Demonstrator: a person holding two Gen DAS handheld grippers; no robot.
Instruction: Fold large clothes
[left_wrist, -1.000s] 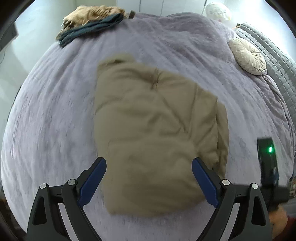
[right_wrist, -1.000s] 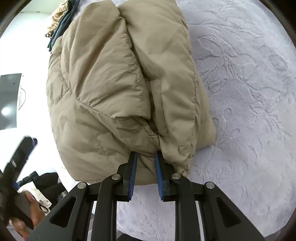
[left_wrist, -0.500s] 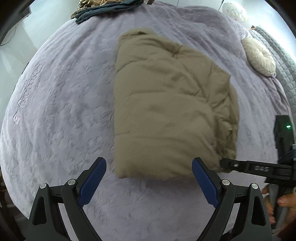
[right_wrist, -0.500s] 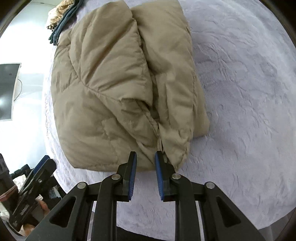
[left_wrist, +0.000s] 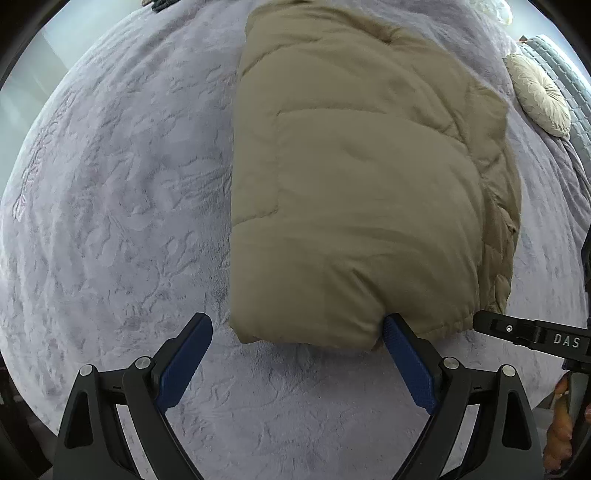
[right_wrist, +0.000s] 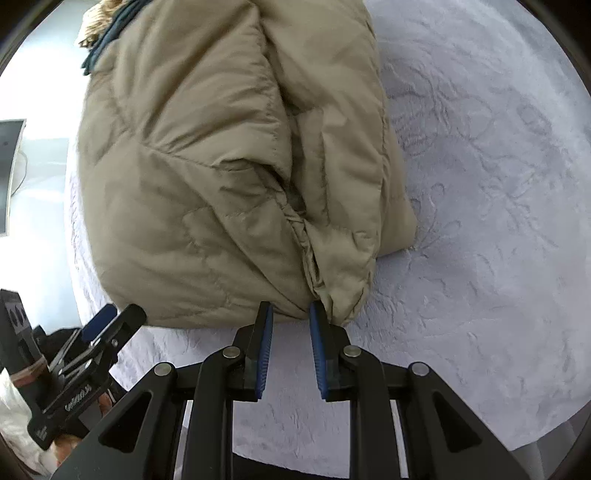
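Left gripper (left_wrist: 295, 332) jaws wide apart, nothing gripped; right pad tip touching near hem of folded tan puffer jacket (left_wrist: 362, 177), left pad clear over grey bedspread (left_wrist: 110, 206). Right gripper (right_wrist: 291, 314) jaws narrow, nothing between pads; tips at jacket's near edge. Jacket lies mid-bedspread, beyond both grippers.

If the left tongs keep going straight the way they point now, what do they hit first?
Probably the near folded edge of the tan quilted puffer jacket: the left tongs stand open around its corner. Slightly lower, they would meet the lavender embossed bedspread; depth is unclear.
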